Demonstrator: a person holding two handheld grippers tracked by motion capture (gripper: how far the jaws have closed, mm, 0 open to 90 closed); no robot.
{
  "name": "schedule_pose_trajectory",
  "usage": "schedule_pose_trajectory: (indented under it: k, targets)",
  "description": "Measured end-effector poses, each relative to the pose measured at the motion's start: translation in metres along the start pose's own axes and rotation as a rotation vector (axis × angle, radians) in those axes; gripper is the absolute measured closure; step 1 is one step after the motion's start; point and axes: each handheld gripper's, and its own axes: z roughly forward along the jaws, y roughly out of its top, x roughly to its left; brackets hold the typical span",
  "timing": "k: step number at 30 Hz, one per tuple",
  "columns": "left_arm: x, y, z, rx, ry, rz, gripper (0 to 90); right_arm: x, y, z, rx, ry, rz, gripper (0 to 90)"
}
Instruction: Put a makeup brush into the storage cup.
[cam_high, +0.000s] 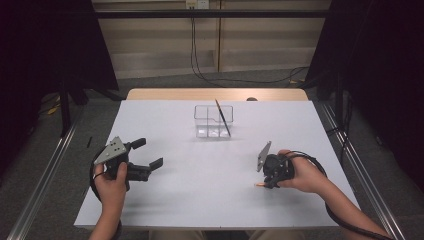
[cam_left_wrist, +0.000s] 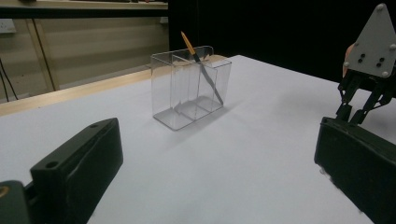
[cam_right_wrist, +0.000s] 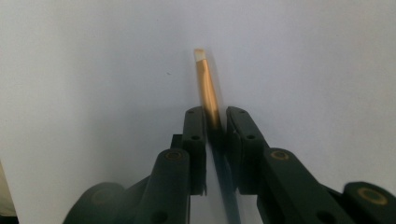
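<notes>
A thin brush (cam_right_wrist: 208, 84) with a gold ferrule and a pale tip lies on the white table (cam_high: 210, 170). My right gripper (cam_right_wrist: 215, 114) is shut on its dark handle, jaws pointing down at the tabletop. In the high view this gripper (cam_high: 267, 184) sits at the right front, with the brush's tip (cam_high: 257, 185) poking out to its left. My left gripper (cam_high: 148, 153) rests at the left front with its jaws wide open and nothing between them. A clear compartment box (cam_high: 214, 121) stands at the table's back middle, and a second brush (cam_high: 222, 117) leans in it.
From the left gripper view the clear box (cam_left_wrist: 187, 88) stands ahead with the leaning brush (cam_left_wrist: 205, 74) in its right compartment, and the right gripper (cam_left_wrist: 355, 109) is at the far right. A wooden strip (cam_high: 215, 94) borders the table's far edge.
</notes>
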Motion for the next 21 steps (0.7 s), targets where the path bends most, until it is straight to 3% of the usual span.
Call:
schedule_pose_trajectory:
  k: [2,21]
  targets:
    - [-0.0003,-0.0002,0.0005,-0.002,0.002,-0.002,1.2,0.0,0.0002,0.0001,-0.001,0.003,0.0,84.0]
    - [0.0,-0.0005,0.0003,0.007,-0.001,0.0,1.1,0.0007,0.0007,0.0,0.005,0.002,0.06,84.5]
